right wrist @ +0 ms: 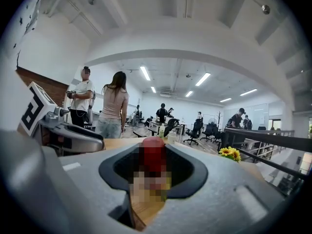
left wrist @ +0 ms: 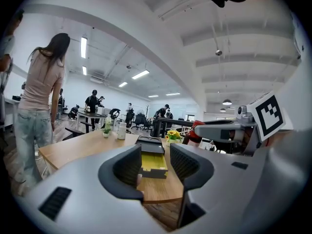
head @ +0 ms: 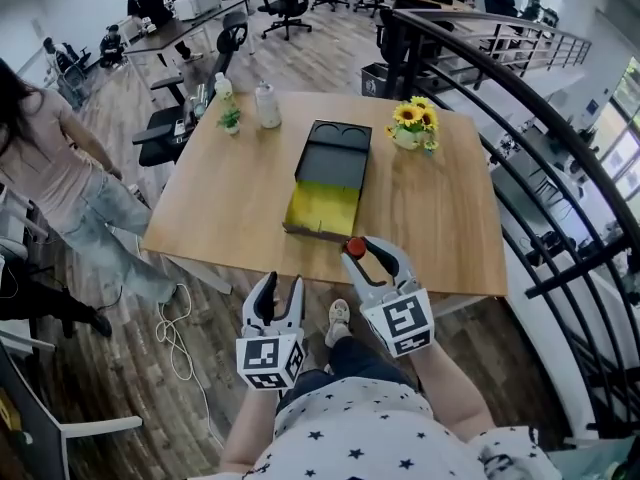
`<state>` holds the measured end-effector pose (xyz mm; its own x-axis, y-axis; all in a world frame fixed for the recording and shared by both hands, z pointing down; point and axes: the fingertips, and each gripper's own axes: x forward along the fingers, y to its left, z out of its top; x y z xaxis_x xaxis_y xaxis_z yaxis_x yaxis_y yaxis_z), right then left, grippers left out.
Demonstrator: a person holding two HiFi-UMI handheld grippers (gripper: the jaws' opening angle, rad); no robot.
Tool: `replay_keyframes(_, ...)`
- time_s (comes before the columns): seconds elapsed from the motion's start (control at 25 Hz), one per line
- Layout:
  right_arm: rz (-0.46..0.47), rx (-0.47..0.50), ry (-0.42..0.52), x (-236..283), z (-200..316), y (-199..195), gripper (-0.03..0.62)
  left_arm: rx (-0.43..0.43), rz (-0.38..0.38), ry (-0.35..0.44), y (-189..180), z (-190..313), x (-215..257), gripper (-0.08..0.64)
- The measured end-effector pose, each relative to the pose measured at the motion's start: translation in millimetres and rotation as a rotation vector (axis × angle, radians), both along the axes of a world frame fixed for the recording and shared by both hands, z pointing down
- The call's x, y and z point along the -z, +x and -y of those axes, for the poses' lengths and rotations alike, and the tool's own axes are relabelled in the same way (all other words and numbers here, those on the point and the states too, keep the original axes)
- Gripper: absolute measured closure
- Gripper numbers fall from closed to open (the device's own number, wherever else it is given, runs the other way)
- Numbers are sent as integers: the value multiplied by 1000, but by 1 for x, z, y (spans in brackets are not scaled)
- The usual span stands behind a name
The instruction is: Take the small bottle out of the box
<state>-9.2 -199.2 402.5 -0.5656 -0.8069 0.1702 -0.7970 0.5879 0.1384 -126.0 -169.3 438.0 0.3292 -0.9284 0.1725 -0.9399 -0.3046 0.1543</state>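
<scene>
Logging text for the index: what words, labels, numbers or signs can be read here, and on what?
No readable text anywhere.
Left cube, right cube: square marker patterns, no words.
Far bottles: labels too small to read.
Held small bottle: no print visible.

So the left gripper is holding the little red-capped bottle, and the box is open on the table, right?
Not quite: the right gripper holds the little red-capped bottle, as the right gripper view shows. The left gripper has its jaws apart and empty. The box is open on the table.
</scene>
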Motion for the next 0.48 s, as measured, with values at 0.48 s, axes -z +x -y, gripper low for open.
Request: replay_keyframes(0.48, 6, -40, 30, 6, -40, 19, 451, -11, -4, 24, 5, -32, 4, 388)
